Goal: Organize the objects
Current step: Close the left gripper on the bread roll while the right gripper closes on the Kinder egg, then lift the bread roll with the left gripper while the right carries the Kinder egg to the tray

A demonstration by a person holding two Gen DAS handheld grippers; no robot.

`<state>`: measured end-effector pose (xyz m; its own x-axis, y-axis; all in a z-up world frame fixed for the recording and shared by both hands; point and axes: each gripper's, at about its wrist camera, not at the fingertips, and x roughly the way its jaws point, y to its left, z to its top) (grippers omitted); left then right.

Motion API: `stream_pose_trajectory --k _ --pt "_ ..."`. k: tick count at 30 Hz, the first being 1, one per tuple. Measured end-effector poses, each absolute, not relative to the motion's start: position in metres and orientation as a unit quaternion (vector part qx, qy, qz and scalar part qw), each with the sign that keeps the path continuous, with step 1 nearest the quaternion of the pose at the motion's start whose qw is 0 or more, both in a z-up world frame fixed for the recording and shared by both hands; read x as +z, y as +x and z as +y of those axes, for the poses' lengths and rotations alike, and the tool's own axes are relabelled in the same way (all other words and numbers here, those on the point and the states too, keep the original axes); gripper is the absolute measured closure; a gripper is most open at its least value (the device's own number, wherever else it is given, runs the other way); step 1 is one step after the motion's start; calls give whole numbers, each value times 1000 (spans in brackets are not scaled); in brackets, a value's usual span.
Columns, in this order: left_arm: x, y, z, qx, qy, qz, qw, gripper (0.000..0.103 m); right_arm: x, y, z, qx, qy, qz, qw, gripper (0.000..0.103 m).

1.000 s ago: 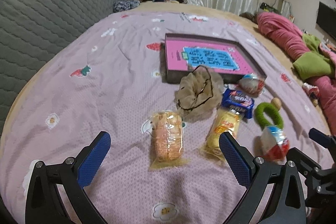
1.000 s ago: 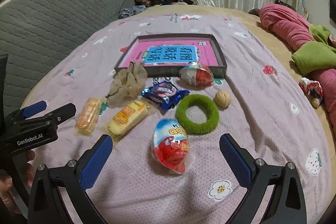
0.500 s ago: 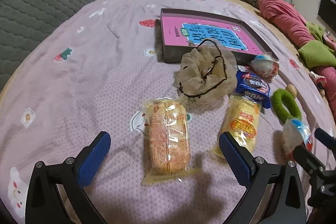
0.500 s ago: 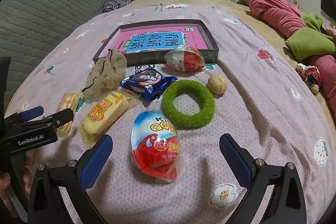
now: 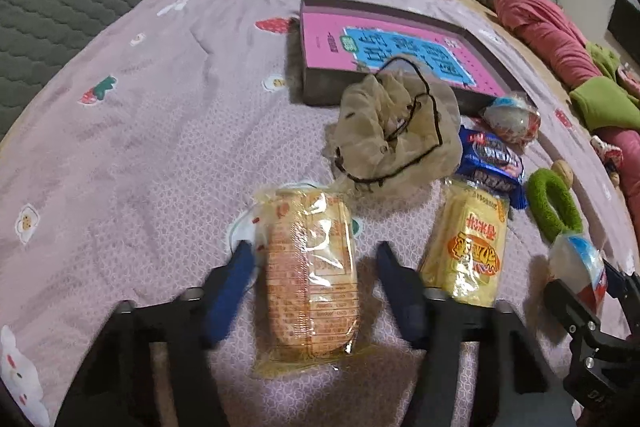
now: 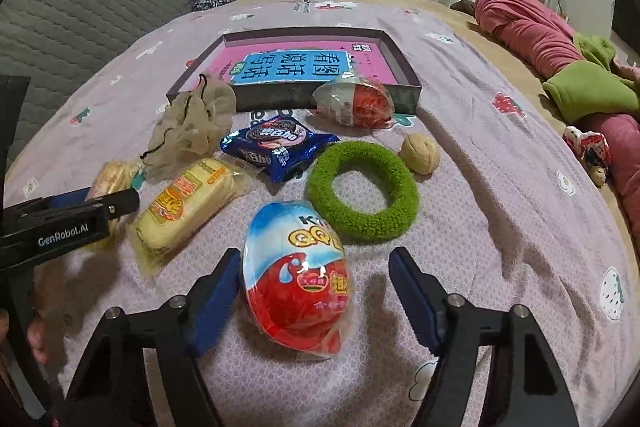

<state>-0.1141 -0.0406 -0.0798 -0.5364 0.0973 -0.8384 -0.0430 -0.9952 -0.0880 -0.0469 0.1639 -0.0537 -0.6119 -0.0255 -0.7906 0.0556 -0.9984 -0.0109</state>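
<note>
**Left wrist view: both grippers closing around snacks on the bed**

Left wrist view puts our left gripper astride the clear-wrapped cracker pack, which lies flat on the lilac bedspread. Its long axis runs straight along our pointing line, one end toward us, the other toward the beige mesh pouch just ahead. Our jaws are closing with the pack between them; the left pad sits at the wrapper's edge, the right pad shows a small gap, so we are not yet clamped. Just to the right of our right finger lies the yellow snack pack, its length nearly parallel, tilted slightly.

In the right wrist view our right gripper straddles the red and blue chocolate egg. The egg lies on its side, long axis along our fingers, blue end pointing away from us, red end toward us. These jaws are closing too; the left pad is just beside the wrapper, the right pad stands clearly apart from it. Ahead sit the green ring, a walnut, a blue cookie packet, a second egg and the shallow box holding a pink book.
</note>
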Motion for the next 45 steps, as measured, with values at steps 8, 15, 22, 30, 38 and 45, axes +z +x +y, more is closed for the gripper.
stream_pose_trajectory --k 8,15,22,30,38,45 --pt "-82 -114 -38 873 -484 -32 49 62 -59 -48 163 -895 444 11 37 49" --pt "-79 -107 -38 874 -482 -41 51 62 -49 -38 164 -901 430 0 56 50" --pt "-71 -92 -38 875 -480 -45 49 62 -40 -30 165 -903 425 -2 63 50" --pt "-51 -77 -27 881 -468 -35 56 62 -31 -20 168 -905 420 -7 72 50" --pt "-26 -66 -16 891 -449 -26 60 62 -12 -18 180 -913 402 -10 75 50" --pt "-8 -65 -1 897 -437 -16 64 62 9 -21 190 -920 383 -6 79 50"
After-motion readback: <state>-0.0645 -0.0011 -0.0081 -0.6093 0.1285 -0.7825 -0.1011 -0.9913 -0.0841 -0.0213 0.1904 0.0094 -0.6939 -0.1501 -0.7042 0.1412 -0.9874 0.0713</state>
